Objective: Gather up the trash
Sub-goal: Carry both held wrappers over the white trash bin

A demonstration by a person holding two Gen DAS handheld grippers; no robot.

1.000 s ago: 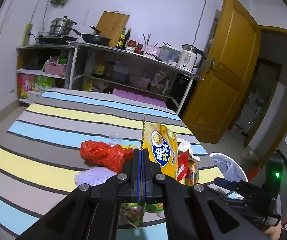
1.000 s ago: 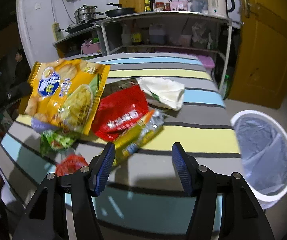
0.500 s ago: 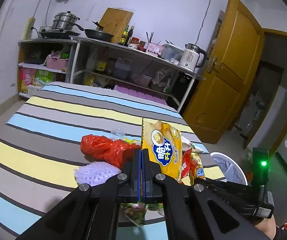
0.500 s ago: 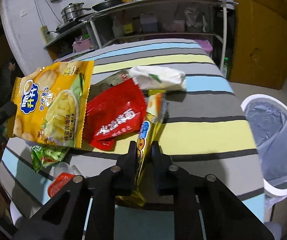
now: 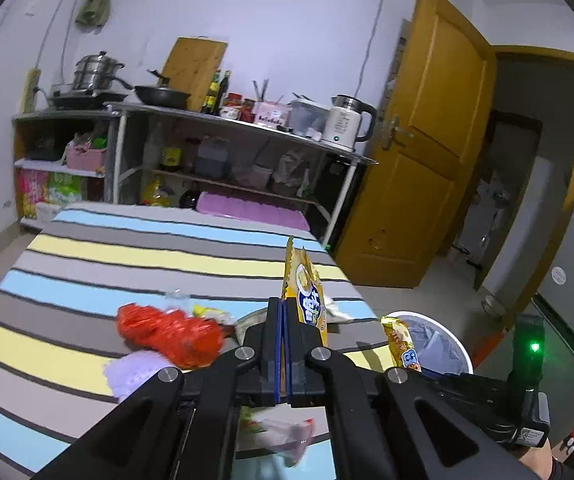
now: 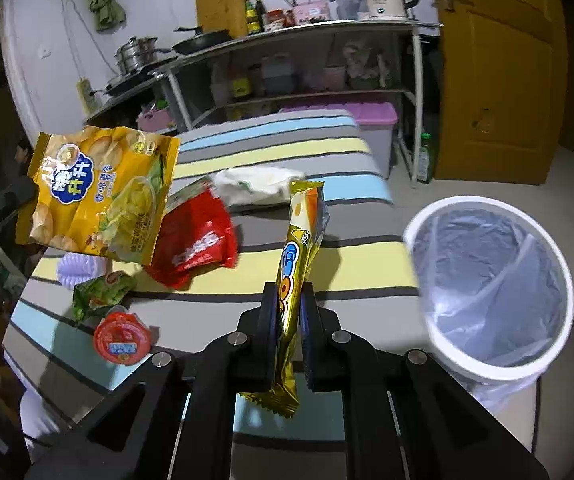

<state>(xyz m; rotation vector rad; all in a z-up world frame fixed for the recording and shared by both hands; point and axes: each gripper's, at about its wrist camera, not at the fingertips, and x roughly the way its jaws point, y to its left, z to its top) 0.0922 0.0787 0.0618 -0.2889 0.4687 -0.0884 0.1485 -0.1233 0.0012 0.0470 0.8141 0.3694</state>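
Note:
My left gripper (image 5: pixel 283 312) is shut on a yellow chip bag (image 5: pixel 307 296) and holds it edge-on above the striped table; the bag also shows in the right wrist view (image 6: pixel 99 192). My right gripper (image 6: pixel 288 300) is shut on a long gold snack wrapper (image 6: pixel 297 248), lifted off the table; it also shows in the left wrist view (image 5: pixel 401 346). A white trash bin (image 6: pixel 487 288) with a clear liner stands on the floor to the right, beside the table; it also shows in the left wrist view (image 5: pixel 439 340).
On the striped table (image 6: pixel 367 264) lie a red packet (image 6: pixel 195 240), a white crumpled bag (image 6: pixel 255 184), a green wrapper (image 6: pixel 99 292), a red-lidded cup (image 6: pixel 123 340) and a purple foam net (image 6: pixel 73 272). A red plastic bag (image 5: pixel 167 332) lies left. Shelves and a door stand behind.
My right gripper lifted the gold wrapper off the table and moved toward the bin. My left gripper raised the chip bag higher.

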